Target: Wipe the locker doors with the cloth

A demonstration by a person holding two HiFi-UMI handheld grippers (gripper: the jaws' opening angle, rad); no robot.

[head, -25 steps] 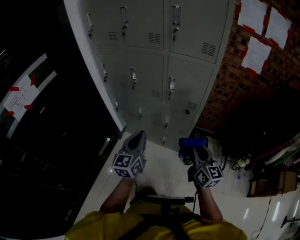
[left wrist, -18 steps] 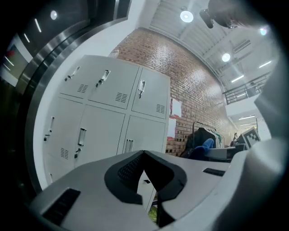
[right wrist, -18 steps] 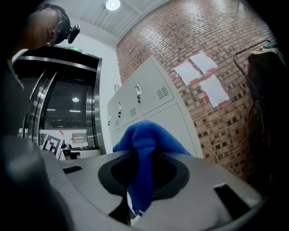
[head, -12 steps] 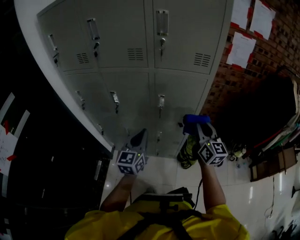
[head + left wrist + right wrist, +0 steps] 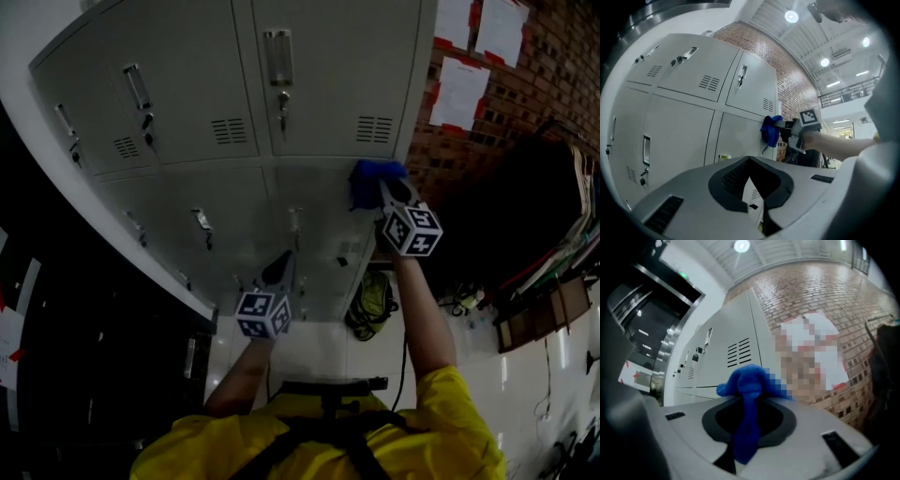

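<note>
**Blue cloth held at the right edge of the lockers**

The cloth (image 5: 371,175) is a deep blue, fuzzy bundle. In the right gripper view it bunches above the jaws and one twisted tail (image 5: 746,427) hangs down between them. The right gripper (image 5: 384,190) has its jaws closed on that tail. In the head view it sits right of centre, with the cloth at the seam between the upper and middle doors of the rightmost column. The left gripper view shows the cloth (image 5: 770,131) against the door face, apparently touching it.

The left gripper (image 5: 280,268) hangs lower, at centre frame. Its jaws are drawn together with nothing between them, and it is clear of the doors.

The grey lockers (image 5: 309,84) fill the upper left and centre, with flat door faces broken by handles and vent slots. Just right of the cloth the cabinet ends at a vertical edge, and past it is a brick wall (image 5: 525,112) with pinned papers (image 5: 459,89). A yellow-green bag (image 5: 373,302) lies on the pale floor (image 5: 319,347) below.
</note>
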